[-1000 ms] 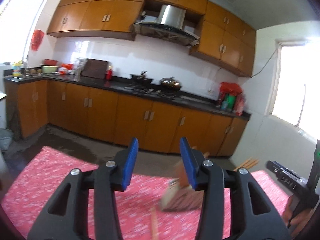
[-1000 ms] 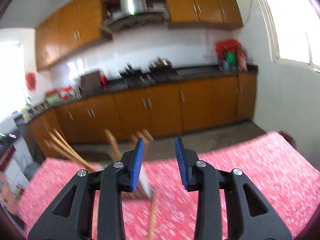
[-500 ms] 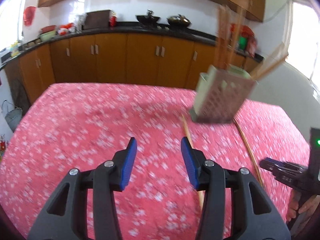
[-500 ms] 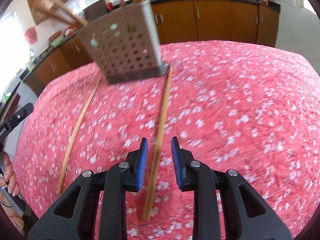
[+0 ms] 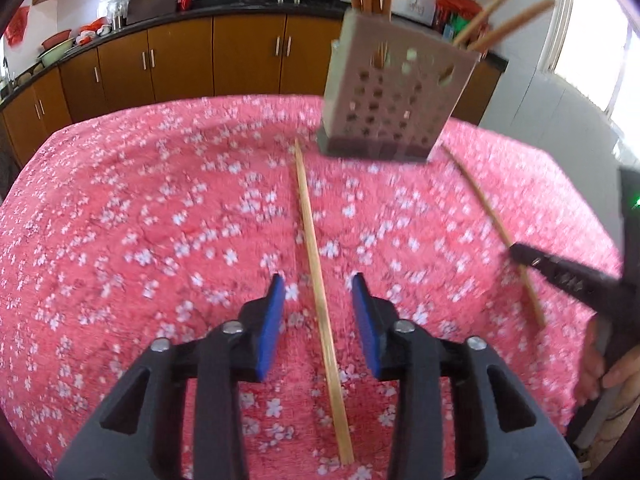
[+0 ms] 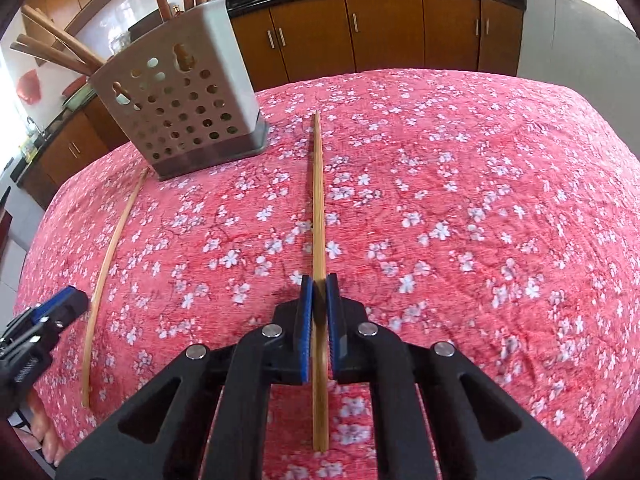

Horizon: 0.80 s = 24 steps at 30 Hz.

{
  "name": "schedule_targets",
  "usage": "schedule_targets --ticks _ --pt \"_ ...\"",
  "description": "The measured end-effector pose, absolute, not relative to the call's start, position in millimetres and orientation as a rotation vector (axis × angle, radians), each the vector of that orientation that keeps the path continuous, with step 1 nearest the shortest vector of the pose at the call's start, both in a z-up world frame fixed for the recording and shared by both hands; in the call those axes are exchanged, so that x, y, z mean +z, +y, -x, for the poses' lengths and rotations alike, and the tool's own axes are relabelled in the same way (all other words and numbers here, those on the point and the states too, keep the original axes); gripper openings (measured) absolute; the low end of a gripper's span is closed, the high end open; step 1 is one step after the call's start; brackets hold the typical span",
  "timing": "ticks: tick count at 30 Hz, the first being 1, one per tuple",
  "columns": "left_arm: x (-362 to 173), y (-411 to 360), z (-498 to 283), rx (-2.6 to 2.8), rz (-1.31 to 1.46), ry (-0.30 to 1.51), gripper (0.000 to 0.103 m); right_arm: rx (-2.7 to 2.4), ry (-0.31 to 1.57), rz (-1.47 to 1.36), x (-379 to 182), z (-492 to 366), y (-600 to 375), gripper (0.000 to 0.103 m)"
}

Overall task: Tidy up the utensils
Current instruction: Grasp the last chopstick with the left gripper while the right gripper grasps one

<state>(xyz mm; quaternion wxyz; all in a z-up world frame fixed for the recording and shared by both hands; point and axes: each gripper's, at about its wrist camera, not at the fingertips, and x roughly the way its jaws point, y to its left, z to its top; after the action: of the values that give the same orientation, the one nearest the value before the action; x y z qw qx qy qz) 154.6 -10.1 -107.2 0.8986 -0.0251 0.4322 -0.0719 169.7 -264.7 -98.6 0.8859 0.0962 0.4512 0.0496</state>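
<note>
Right tongs [image 6: 319,302]: I am clamping one chopstick [image 6: 318,200] flat on the cloth [image 6: 480,200]. Left tongs [image 5: 318,312]: I am closing around a second chopstick [image 5: 316,264], not yet gripping. Beyond: holder [image 6: 180,108], already holding several. Two left to stow.

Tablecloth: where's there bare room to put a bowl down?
The tablecloth is widely bare right of the right chopstick, and also left of the left chopstick. Crowded: the narrower strip between the two sticks, which ends at the holder.
</note>
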Motion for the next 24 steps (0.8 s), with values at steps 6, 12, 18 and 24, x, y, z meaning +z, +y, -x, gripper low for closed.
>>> schedule_targets --ticks 6,12,18,24 --pt "-117.2 1.4 -170.4 -0.068 0.049 0.906 0.009 0.103 0.924 -0.165 -99.3 -172.4 -261.2 0.008" --pt "-117.6 41.0 -198.7 0.009 0.067 0.888 0.009 0.079 0.902 -0.128 -97.5 -191.7 -260.7 0.008" --pt "-117.6 63.3 -222.6 0.025 0.077 0.888 0.011 0.030 0.883 -0.069 -100.9 -211.6 -262.5 0.008" --pt "-115.4 72.8 -228.0 0.022 0.105 0.891 0.011 0.034 0.872 -0.086 -105.7 -224.7 -264.9 0.008"
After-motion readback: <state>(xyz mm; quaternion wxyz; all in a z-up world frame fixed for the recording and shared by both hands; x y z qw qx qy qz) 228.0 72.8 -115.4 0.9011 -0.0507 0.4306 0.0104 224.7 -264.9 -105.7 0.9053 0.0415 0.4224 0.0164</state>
